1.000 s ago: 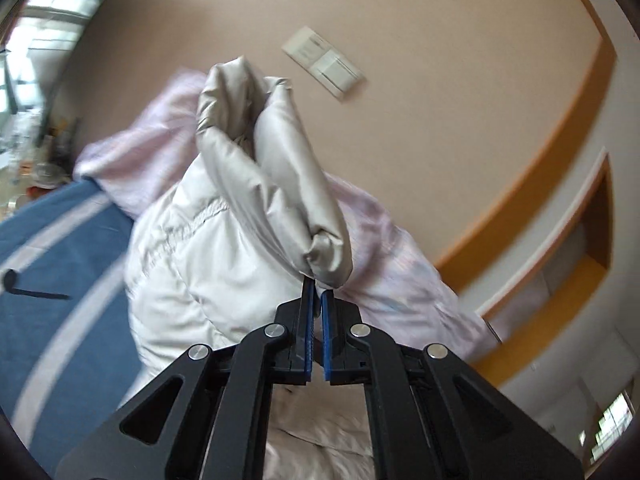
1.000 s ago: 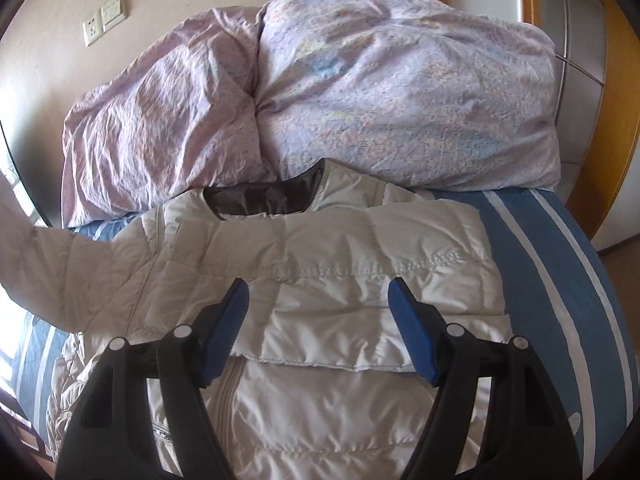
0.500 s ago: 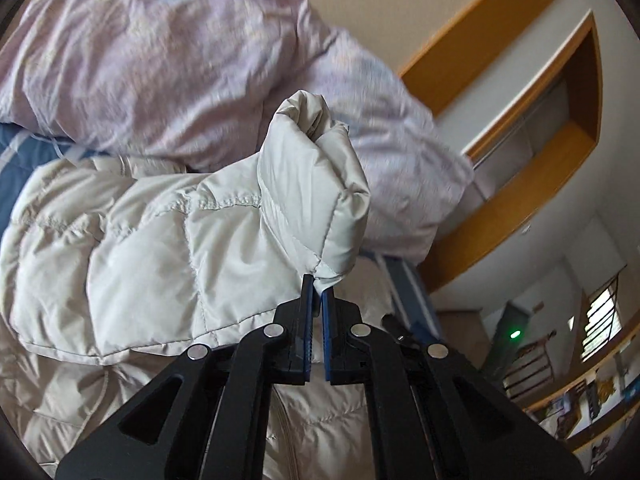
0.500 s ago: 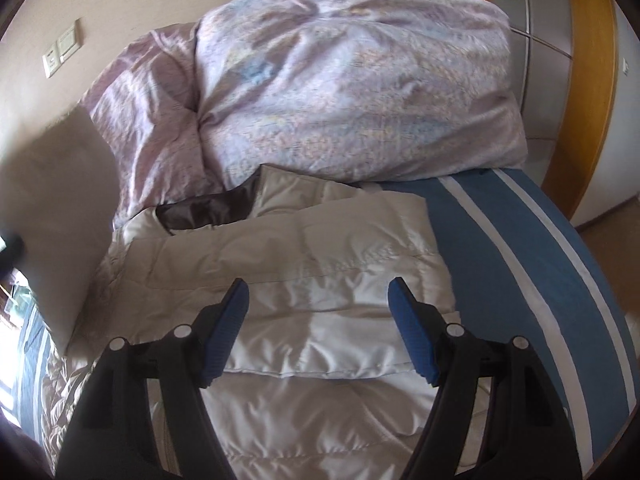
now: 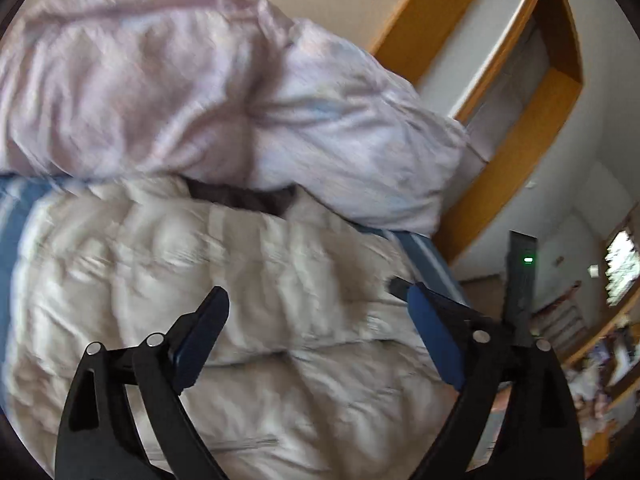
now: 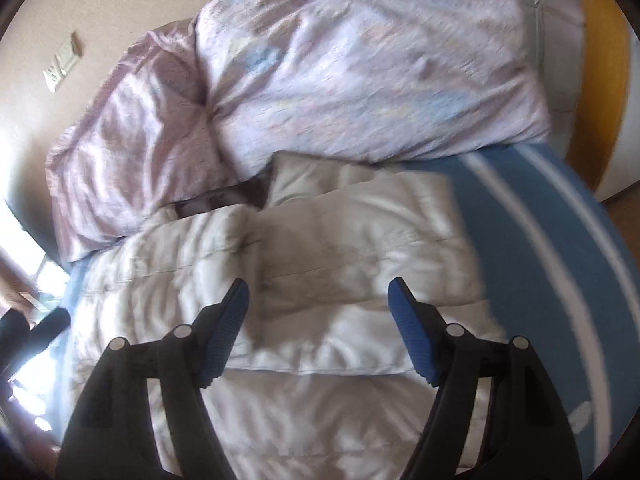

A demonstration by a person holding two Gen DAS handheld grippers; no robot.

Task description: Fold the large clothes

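From the left wrist, the left gripper hangs over a pale puffy jacket spread on the bed. Its jaws have just been opening and now stand wide apart, with nothing pinched between them; the jacket lies below the blue pads, apart from them. The jacket's dark collar sits against a crumpled lilac duvet piled at the head of the bed. A strip of the blue striped bedspread shows at the jacket's right edge, and a wooden frame runs along the wall beyond. The picture is blurred.

From the right wrist, the right gripper points down at the same jacket, its jaws moderately wide and empty. A sleeve lies folded across the jacket's chest. The lilac duvet fills the top, the bedspread lies to the right, and a wall switch shows at the upper left.
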